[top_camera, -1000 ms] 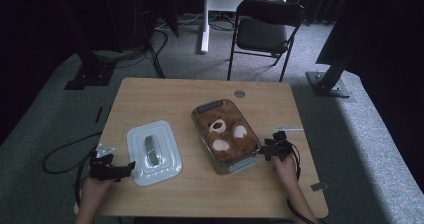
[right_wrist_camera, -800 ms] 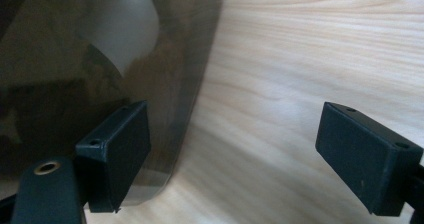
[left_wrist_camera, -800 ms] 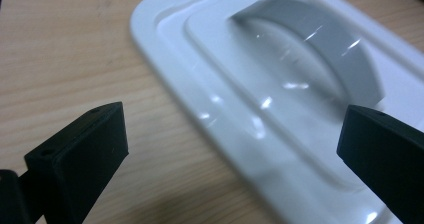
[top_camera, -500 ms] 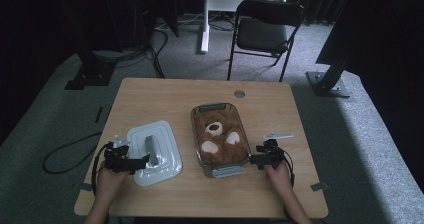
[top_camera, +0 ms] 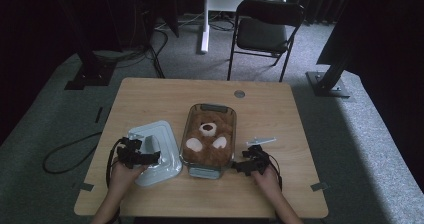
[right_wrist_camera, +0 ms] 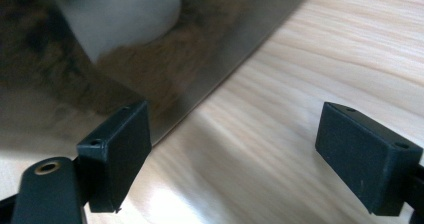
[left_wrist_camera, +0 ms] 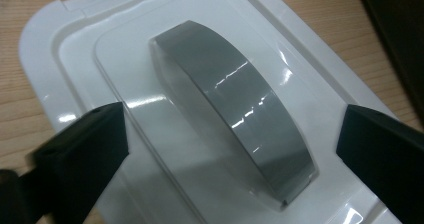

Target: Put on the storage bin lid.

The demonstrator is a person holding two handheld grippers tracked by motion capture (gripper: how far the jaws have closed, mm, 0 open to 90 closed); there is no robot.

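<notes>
A white lid (top_camera: pixel 162 134) with a grey arched handle (left_wrist_camera: pixel 235 109) lies on the table left of a glass container (top_camera: pixel 201 172) that holds a brown teddy bear (top_camera: pixel 209 136). My left gripper (top_camera: pixel 150 156) hovers over the lid. It is open, its jaws (left_wrist_camera: pixel 232 149) have just been closing a little, and the handle sits between them untouched. My right gripper (top_camera: pixel 240 165) is open at the container's near right corner. Its left jaw (right_wrist_camera: pixel 230 149) is close to the glass wall (right_wrist_camera: pixel 150 59), with bare wood between the jaws.
The wooden table (top_camera: pixel 280 109) has a round grommet (top_camera: pixel 239 93) at the back. A small white strip (top_camera: pixel 261 141) lies right of the container. A black chair (top_camera: pixel 265 29) stands behind the table, and a cable (top_camera: pixel 65 154) loops on the floor at the left.
Both hands have moved inward: the left gripper over the lid's handle, the right gripper up to the container's corner. The container has turned and shifted slightly left.
</notes>
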